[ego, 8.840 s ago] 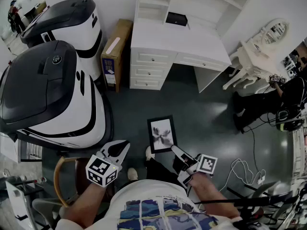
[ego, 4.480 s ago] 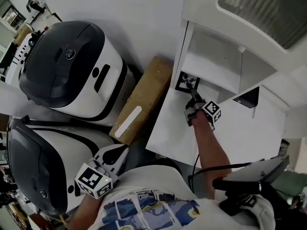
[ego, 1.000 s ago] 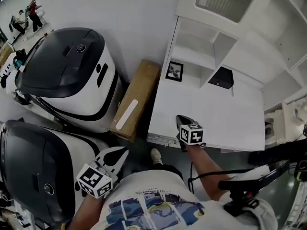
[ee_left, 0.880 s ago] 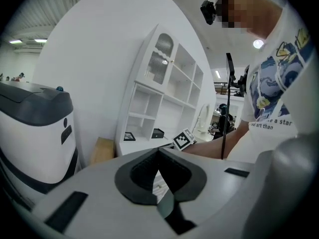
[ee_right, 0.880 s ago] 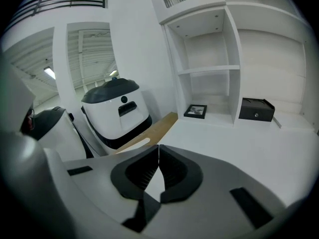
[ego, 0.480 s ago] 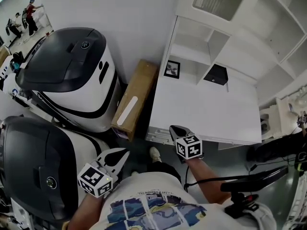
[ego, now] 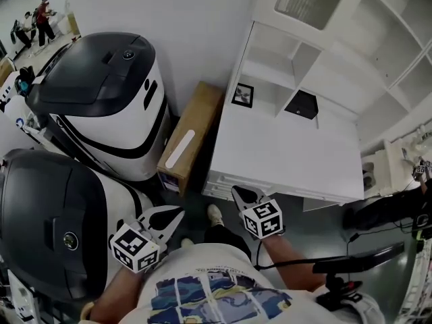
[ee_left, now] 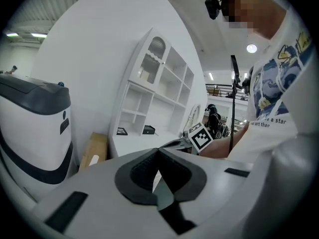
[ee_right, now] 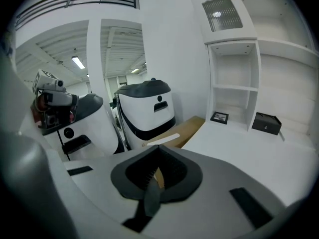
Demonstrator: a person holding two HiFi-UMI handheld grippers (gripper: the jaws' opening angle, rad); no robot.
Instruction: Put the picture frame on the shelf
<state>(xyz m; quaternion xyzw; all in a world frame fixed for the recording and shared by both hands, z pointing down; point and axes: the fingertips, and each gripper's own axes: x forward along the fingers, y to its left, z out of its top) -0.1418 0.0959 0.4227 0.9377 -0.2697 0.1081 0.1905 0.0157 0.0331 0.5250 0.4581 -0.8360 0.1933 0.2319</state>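
Beside the desk (ego: 290,160), right gripper (ego: 237,192) jaws meet, empty.

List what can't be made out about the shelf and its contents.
- Picture frame: image too small in every view; leaning or free-standing unclear.
- Black box: details too small, head view.
- Shelf unit: upper compartments cut off by the head view's top edge.
- Desk: near part hidden by the left gripper, left gripper view.

A white desk (ego: 290,157) stands against a white wall (ego: 202,25) on dark floor (ego: 317,227).
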